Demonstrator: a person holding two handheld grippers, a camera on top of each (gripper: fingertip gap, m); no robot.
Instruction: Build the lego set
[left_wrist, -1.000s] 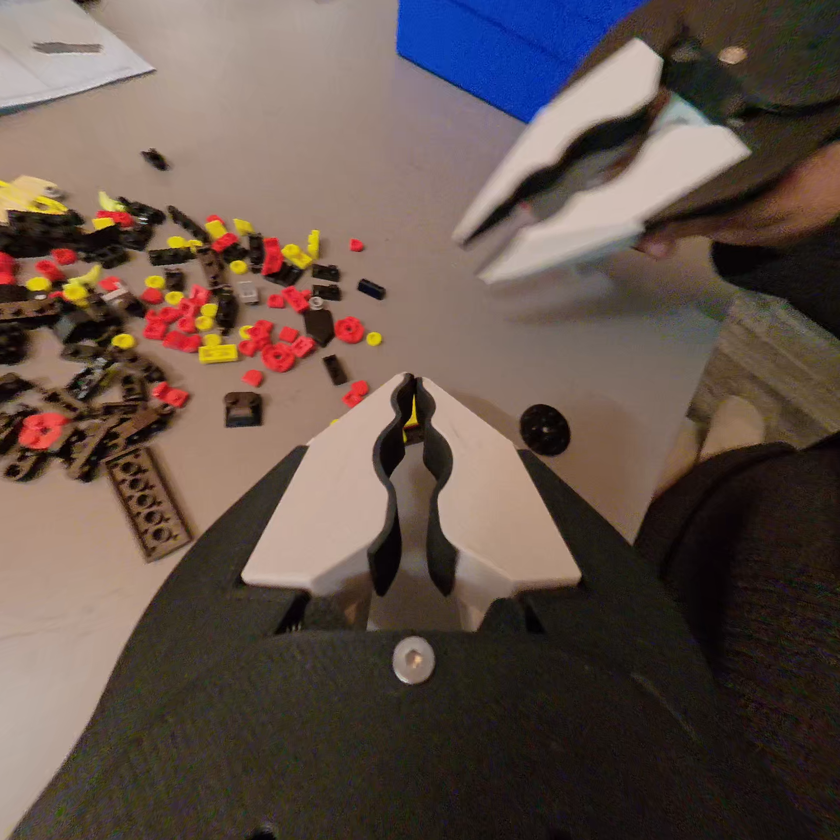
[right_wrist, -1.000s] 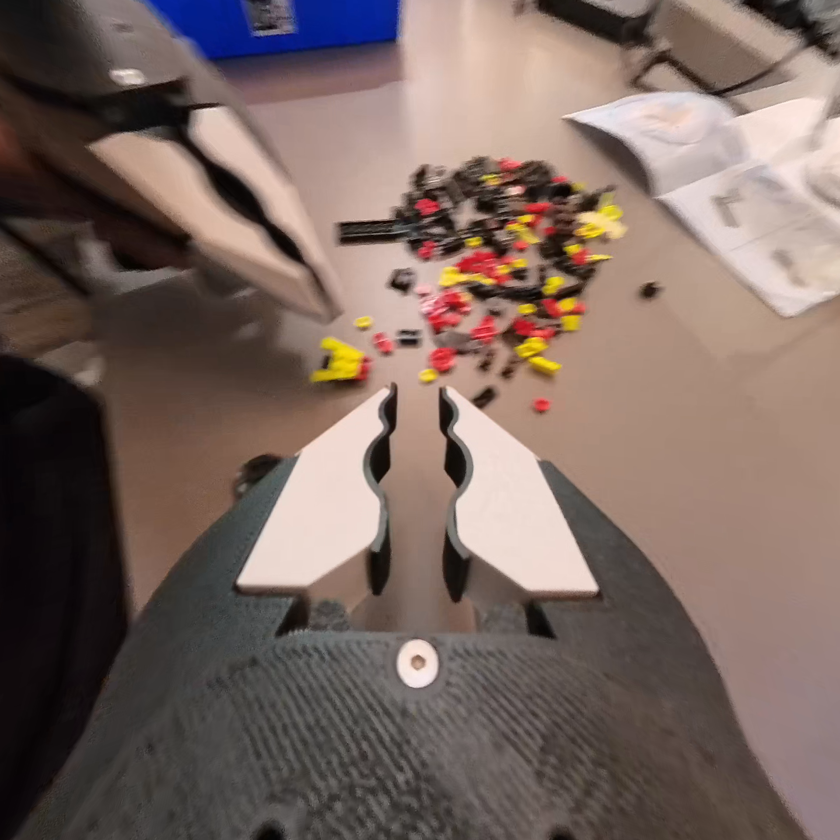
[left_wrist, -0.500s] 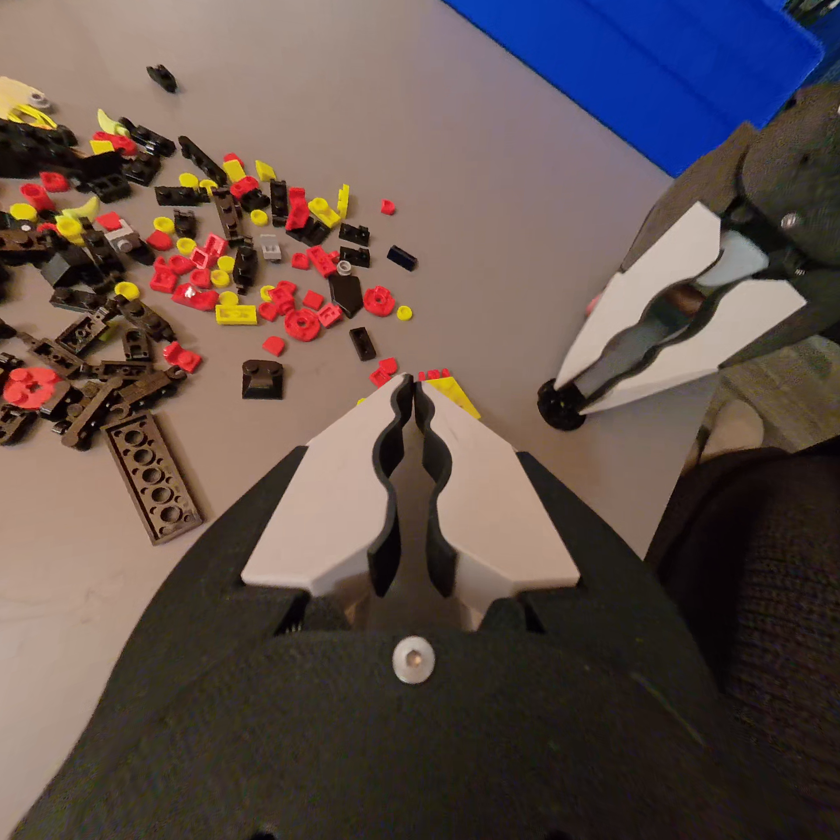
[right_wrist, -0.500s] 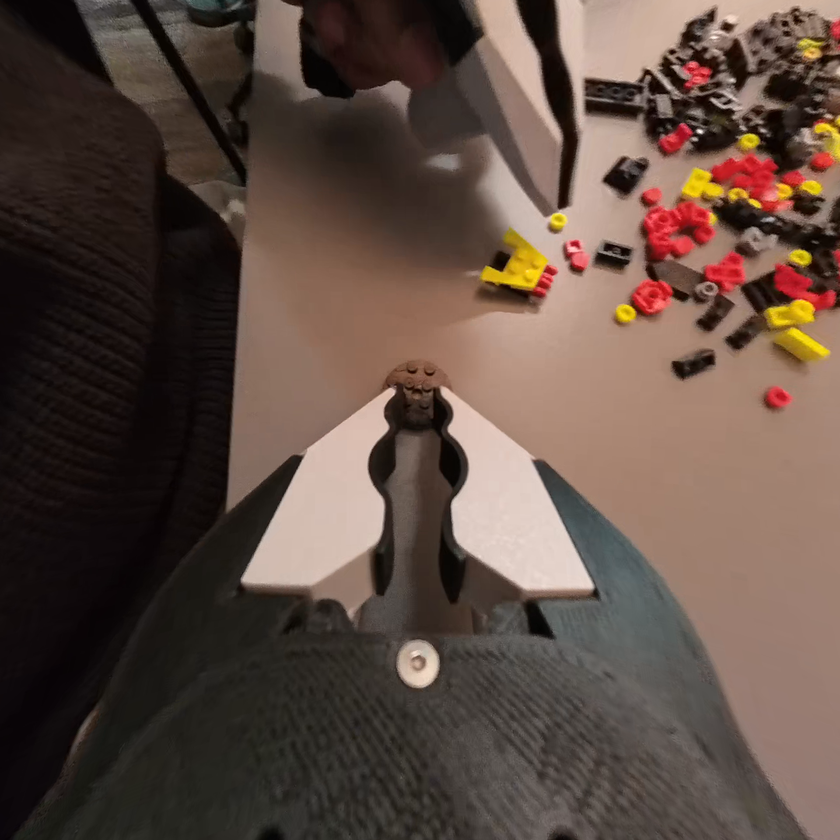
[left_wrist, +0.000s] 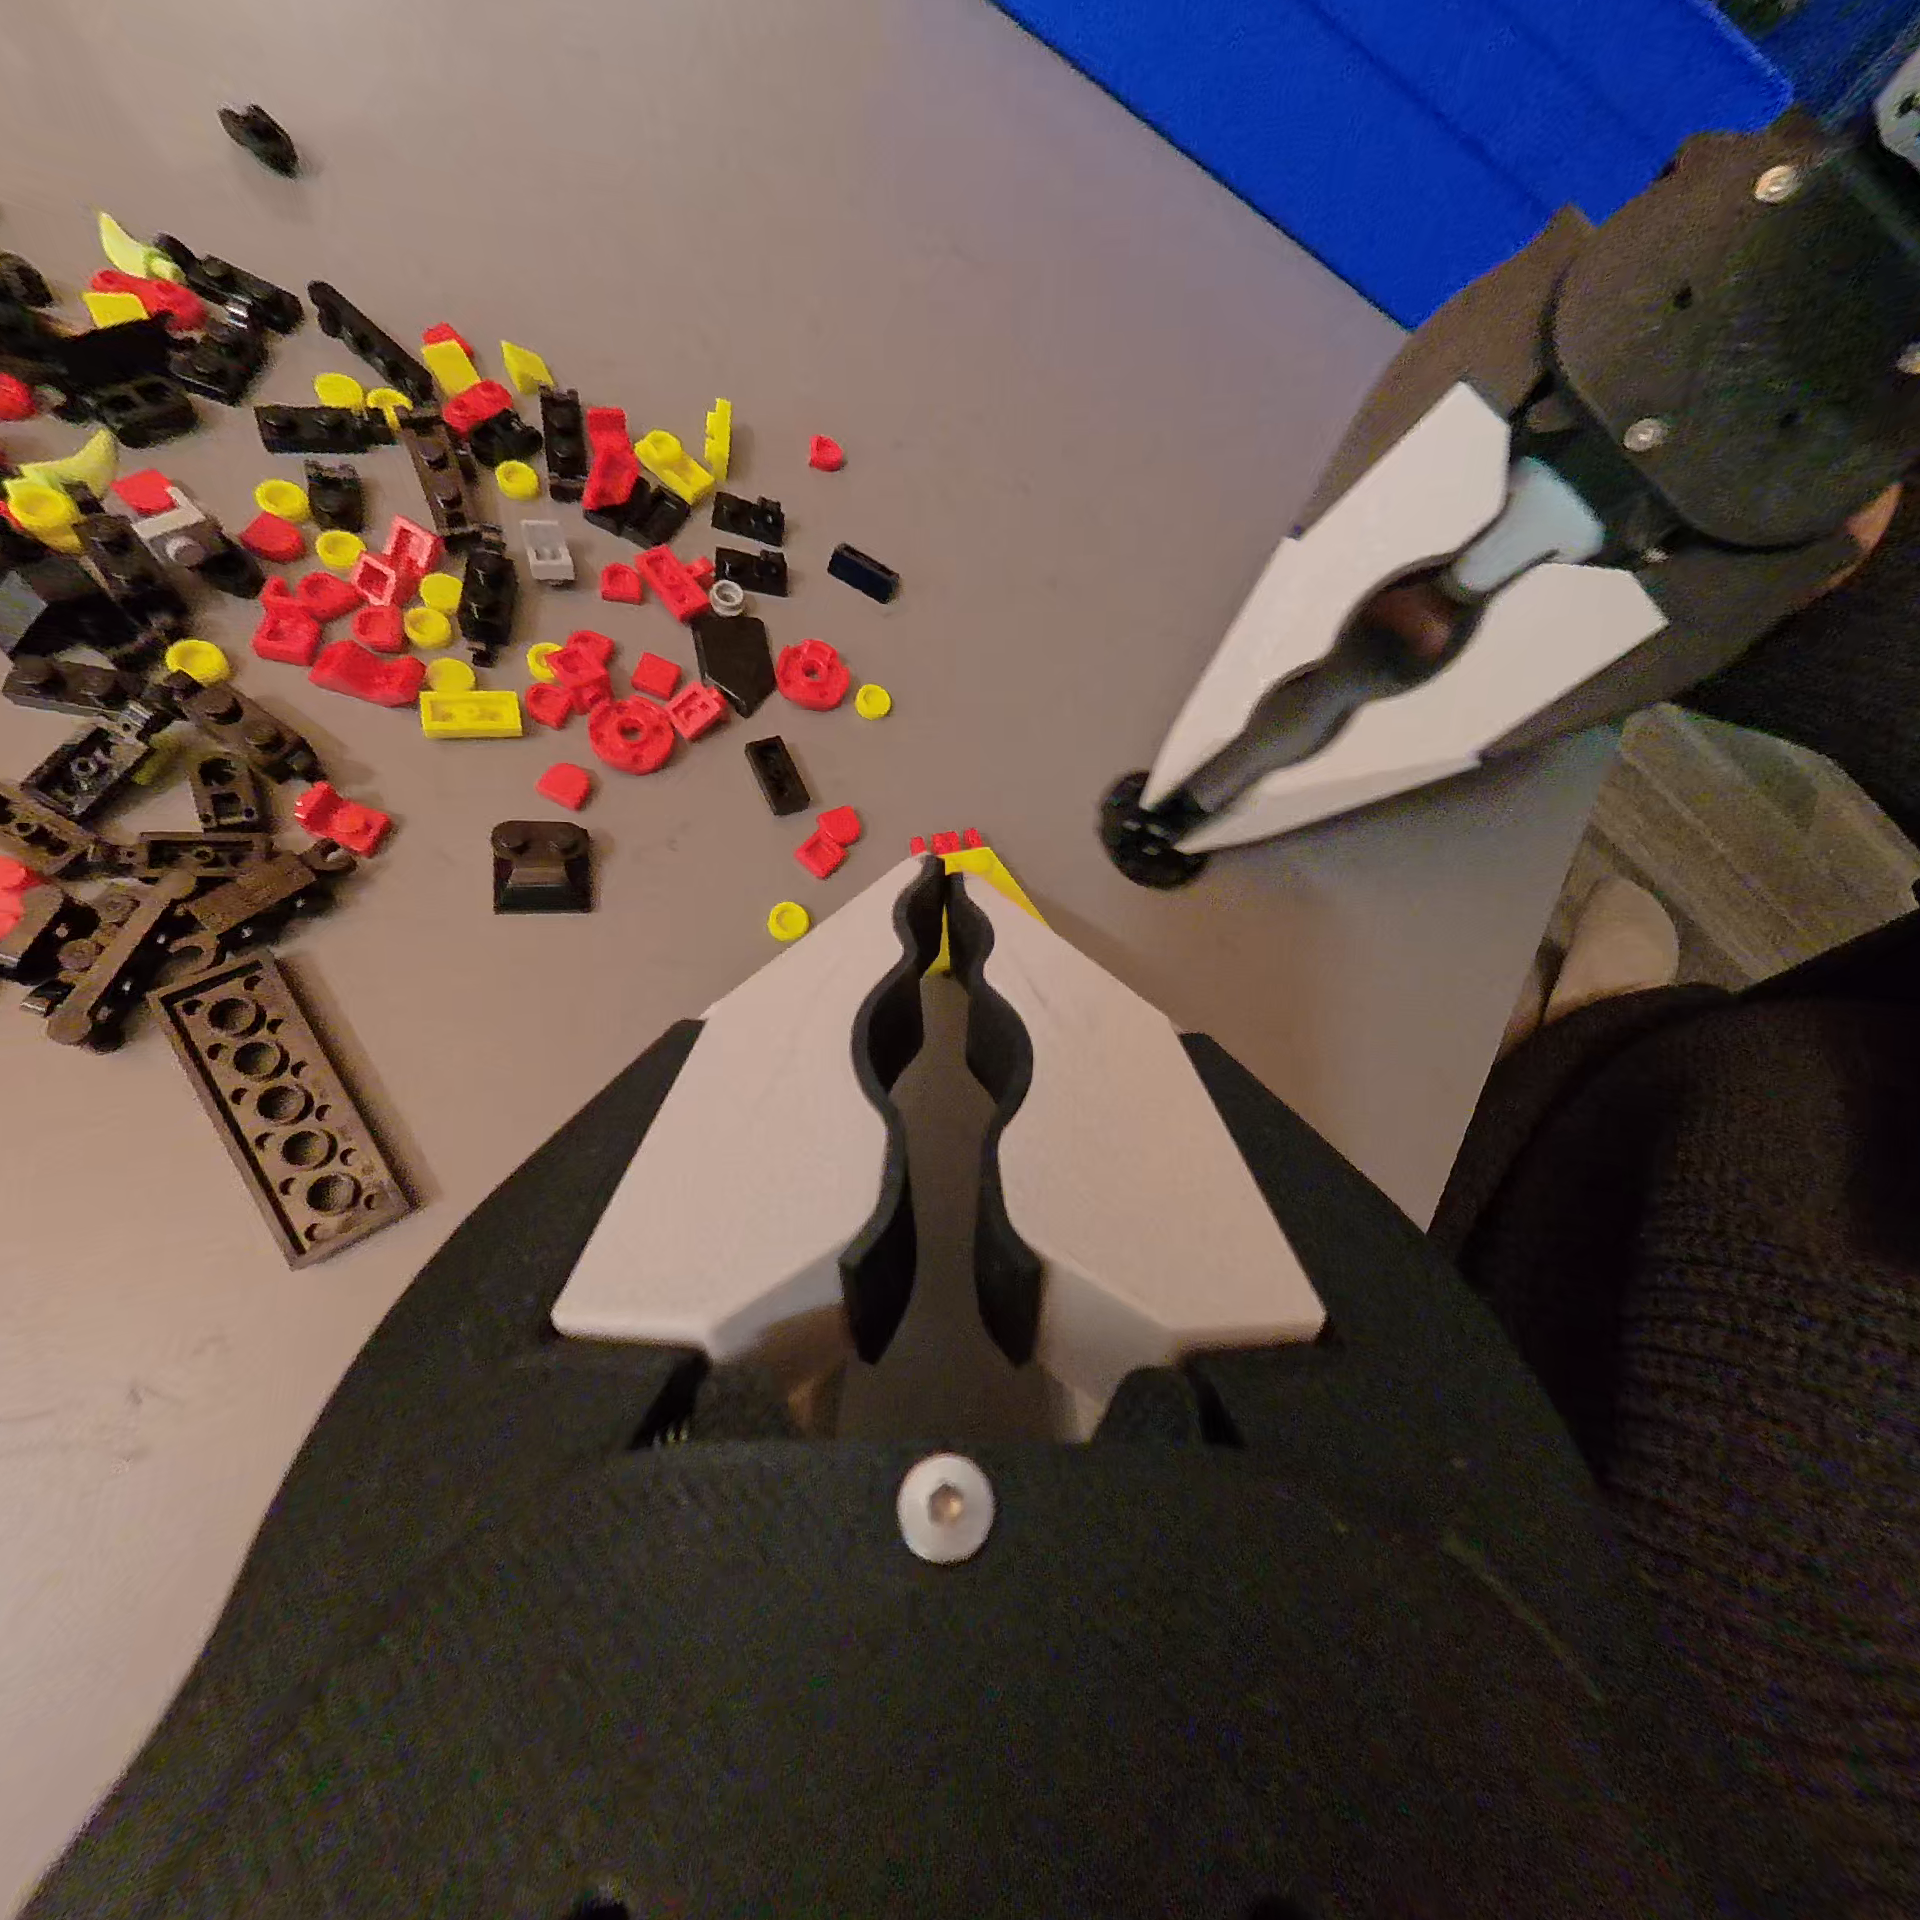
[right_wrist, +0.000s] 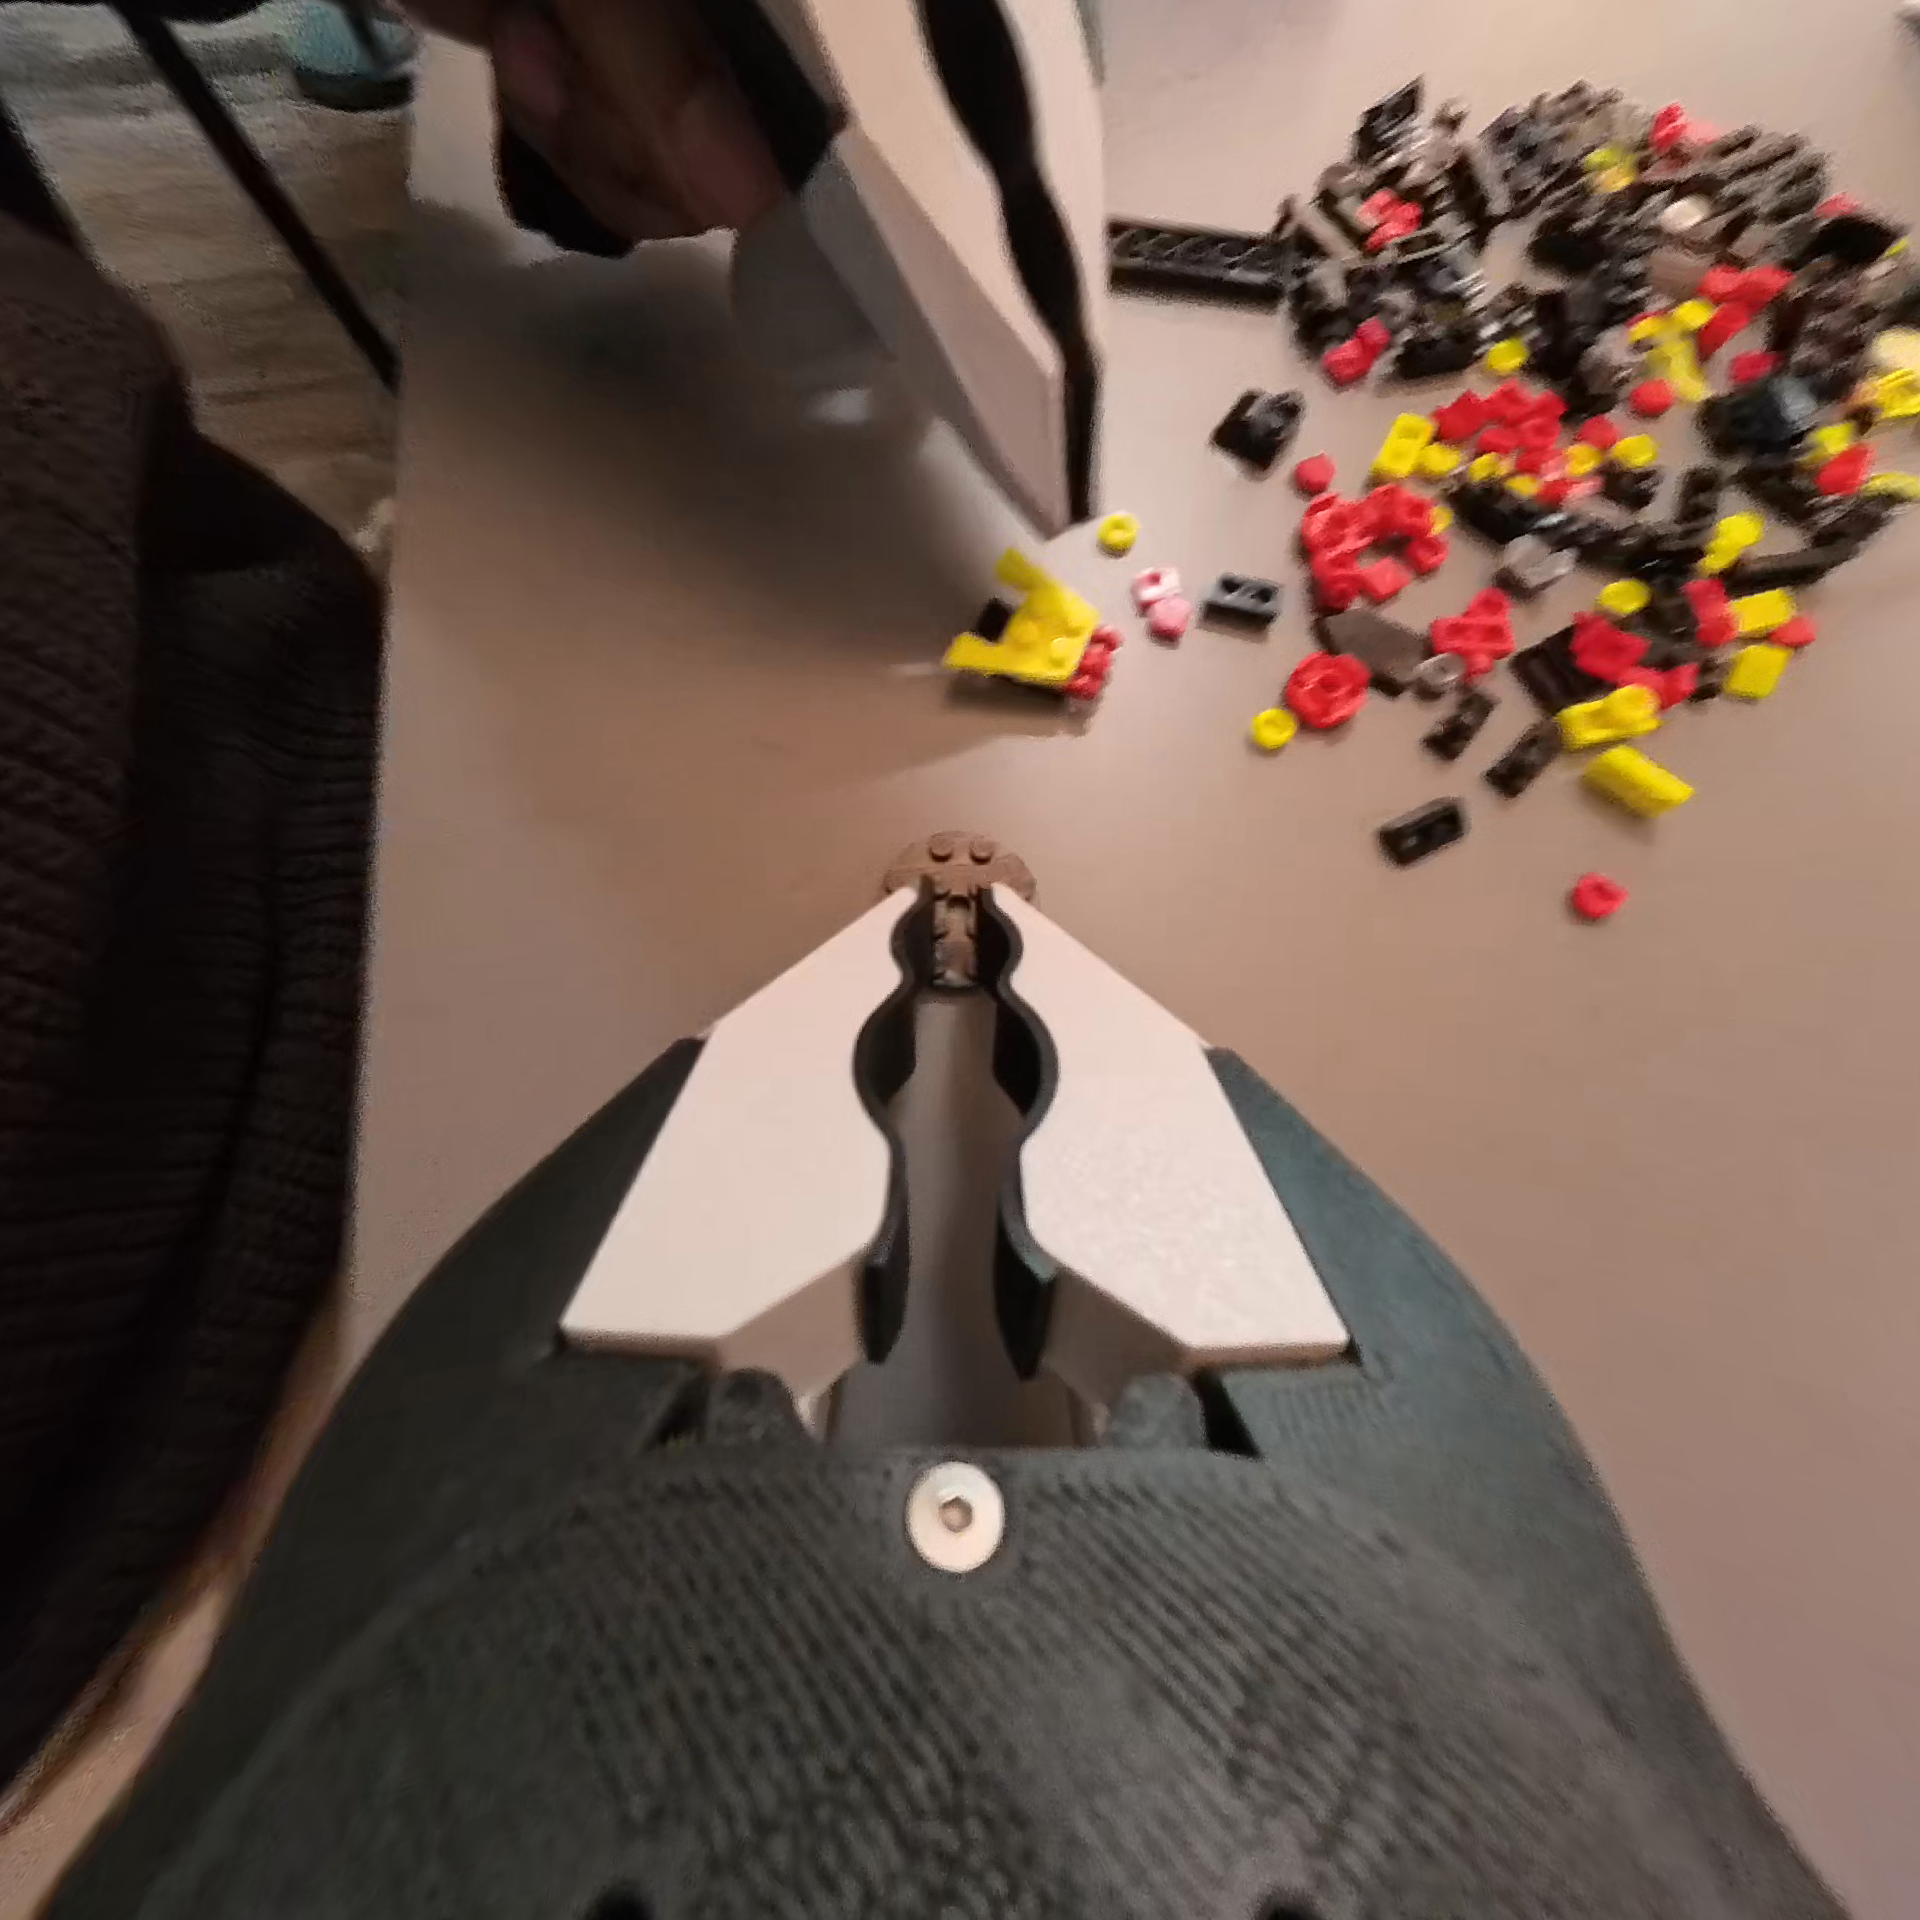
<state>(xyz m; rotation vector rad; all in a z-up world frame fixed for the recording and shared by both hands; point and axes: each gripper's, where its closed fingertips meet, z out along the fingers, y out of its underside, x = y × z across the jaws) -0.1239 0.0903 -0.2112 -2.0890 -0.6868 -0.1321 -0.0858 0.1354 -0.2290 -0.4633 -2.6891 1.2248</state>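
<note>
Right gripper (right_wrist: 958, 902): fingers closed almost to the tips on a black round plate (right_wrist: 957, 862), which sits flat on the table (right_wrist: 1455, 1143); the studs poke out just past the tips. The low pinch at the plate's edge looks meant to lift it off the surface without tipping it.
Same grip from the left wrist view: the right gripper (left_wrist: 1169, 826) reaches in from the right, tips down on the round plate (left_wrist: 1143, 844) near the table's edge.
Left gripper (left_wrist: 943, 878): fingers nearly together, only a thin slit between them, holding nothing that I can make out. It hovers just over the yellow-and-red sub-assembly (left_wrist: 982, 862), probably waiting to steady it.
Sub-assembly: a yellow wedge piece with red parts on one side (right_wrist: 1034, 636), lying on the table apart from the loose heap, likely kept clear so that pieces can be added to it.
Loose pieces (left_wrist: 416, 582): black, red and yellow parts scattered directly on the table, unsorted, with a long dark plate (left_wrist: 281, 1107) at the near edge of the heap.
Containers: a blue box (left_wrist: 1403, 135) stands beyond the table's bare part; its contents are not visible. No piece lies in any tray or bin.
Stage: early, judging by how many parts are loose.
</note>
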